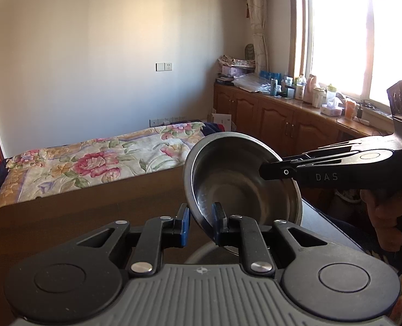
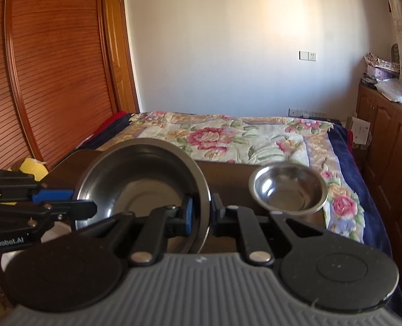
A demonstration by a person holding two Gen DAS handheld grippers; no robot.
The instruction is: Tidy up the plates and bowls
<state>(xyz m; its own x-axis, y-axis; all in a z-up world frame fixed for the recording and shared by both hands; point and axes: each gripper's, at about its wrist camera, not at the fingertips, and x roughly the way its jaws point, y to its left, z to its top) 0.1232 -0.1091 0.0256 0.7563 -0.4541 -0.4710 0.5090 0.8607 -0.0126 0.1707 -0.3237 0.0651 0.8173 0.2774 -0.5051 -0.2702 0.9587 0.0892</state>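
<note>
My left gripper (image 1: 201, 218) and right gripper (image 2: 201, 212) are each clamped on the rim of one large steel bowl (image 2: 143, 179), dull-shiny, tilted, held above the brown surface (image 2: 228, 179). I count two bowls: a smaller steel bowl (image 2: 289, 188) stands on the surface just right of the large one.

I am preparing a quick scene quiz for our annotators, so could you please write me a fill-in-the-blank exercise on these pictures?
1. The left gripper and the right gripper both clamp the ___ of the large steel bowl.
2. The small steel bowl stands on the dark wooden ___, held by no gripper.
3. Further back is a bed whose blanket bears a ___ pattern.
Missing words: rim; table; floral.
</note>
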